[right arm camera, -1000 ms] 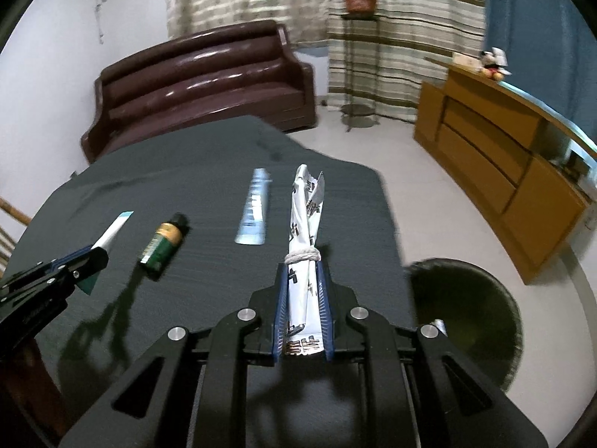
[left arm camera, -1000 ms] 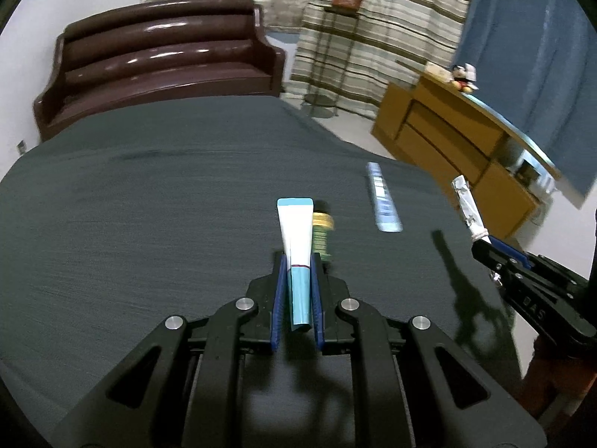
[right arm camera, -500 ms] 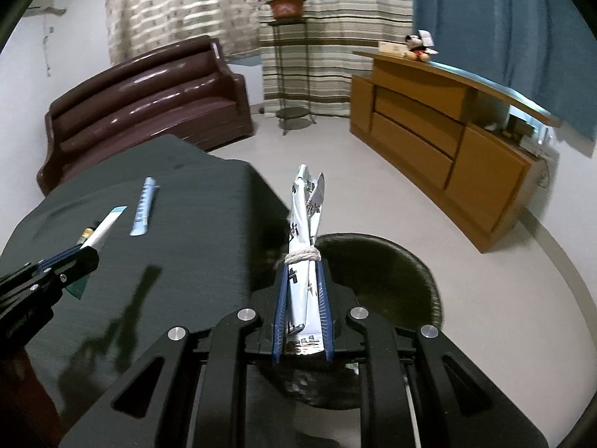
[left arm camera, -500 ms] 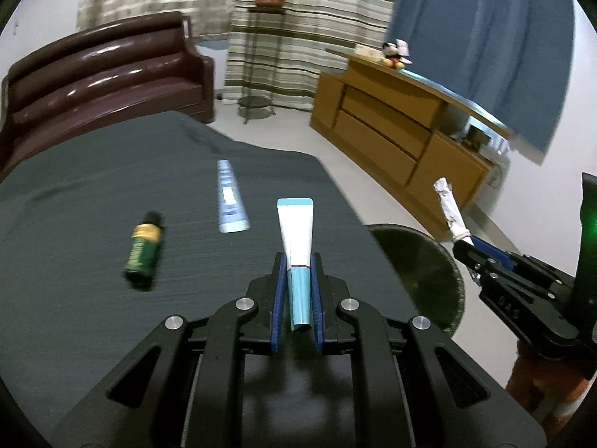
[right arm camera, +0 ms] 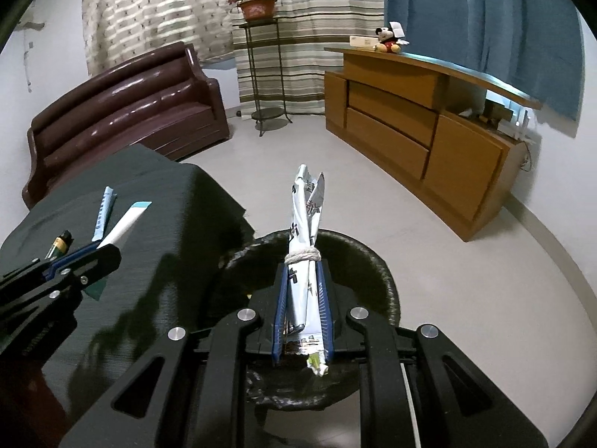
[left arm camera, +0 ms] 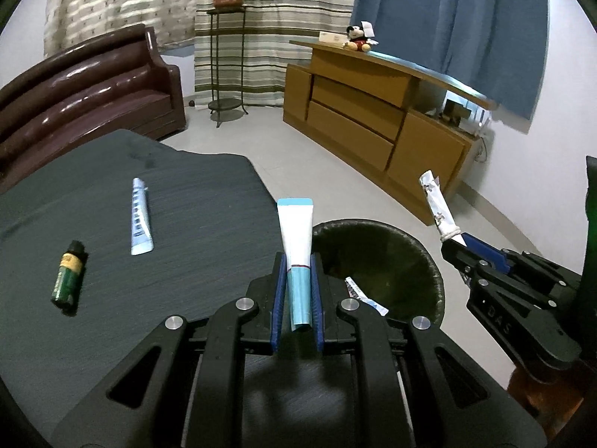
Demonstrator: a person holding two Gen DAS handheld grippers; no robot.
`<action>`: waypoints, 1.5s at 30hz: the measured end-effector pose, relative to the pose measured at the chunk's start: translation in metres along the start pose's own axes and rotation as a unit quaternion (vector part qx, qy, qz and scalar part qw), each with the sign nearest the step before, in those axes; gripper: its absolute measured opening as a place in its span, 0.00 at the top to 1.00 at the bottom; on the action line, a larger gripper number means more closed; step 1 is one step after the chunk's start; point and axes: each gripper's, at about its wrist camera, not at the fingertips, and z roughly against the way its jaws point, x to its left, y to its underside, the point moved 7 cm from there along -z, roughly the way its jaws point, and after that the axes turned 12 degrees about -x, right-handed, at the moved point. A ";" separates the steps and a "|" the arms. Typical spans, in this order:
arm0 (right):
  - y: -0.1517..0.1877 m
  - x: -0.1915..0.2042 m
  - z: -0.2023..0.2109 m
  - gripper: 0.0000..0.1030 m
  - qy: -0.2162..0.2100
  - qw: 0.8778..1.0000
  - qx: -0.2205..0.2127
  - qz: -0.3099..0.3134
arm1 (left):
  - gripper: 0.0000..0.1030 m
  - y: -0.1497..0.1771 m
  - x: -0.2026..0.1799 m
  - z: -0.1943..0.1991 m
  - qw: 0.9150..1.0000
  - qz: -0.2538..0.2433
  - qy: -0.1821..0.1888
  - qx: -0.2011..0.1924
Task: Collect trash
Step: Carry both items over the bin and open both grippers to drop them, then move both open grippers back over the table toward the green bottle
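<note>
A: Since both grippers are loaded, left wrist view first. The left gripper (left arm camera: 298,291) is clamped narrow on a white squeeze tube with a teal crimped end (left arm camera: 296,239). It's held near the tail, and the long axis runs straight out along the fingers, flat end pointing forward over the table edge toward the round black trash bin (left arm camera: 429,261).

B: Handling?

A: Light, soft-walled, probably near empty. Judging by that, it'll drop clean when the jaws part. A white scrap already lies in the bin. Still on the dark grey tablecloth (left arm camera: 112,336): a flattened pale blue tube (left arm camera: 141,224), long axis roughly away from the camera, and a small dark green bottle with a yellow label (left arm camera: 69,276) on its side, cap end pointing away. The bottle is rigid and may roll, so grip across the body. The flat tube is thin, so pinch it mid-length.

B: Right wrist view?

A: The right gripper (right arm camera: 302,298) is closed on a rolled white printed wrapper tied with white string (right arm camera: 304,224). It's gripped below the tie, long axis along the fingers, loose torn end pointing forward and up. Crinkly, weightless, and it may cling to a pad. The bin rim (right arm camera: 388,280) sits directly under the fingers, so the right is placed to release. The left gripper (right arm camera: 80,261) shows here too, apparently over the tablecloth beside the bin.
</note>
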 end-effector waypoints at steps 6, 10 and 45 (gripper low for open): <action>0.003 -0.009 -0.002 0.84 0.004 1.000 0.002 -0.005 | 0.88 0.004 -0.010 -0.010 1.000 -0.012 0.002 0.009; 0.004 -0.013 -0.005 0.84 0.005 1.000 0.004 -0.008 | 0.88 0.005 -0.014 -0.016 1.000 -0.017 0.001 0.013; 0.010 -0.035 -0.016 0.63 0.031 0.999 0.004 -0.023 | 0.52 0.007 -0.017 -0.037 0.999 -0.036 -0.027 0.021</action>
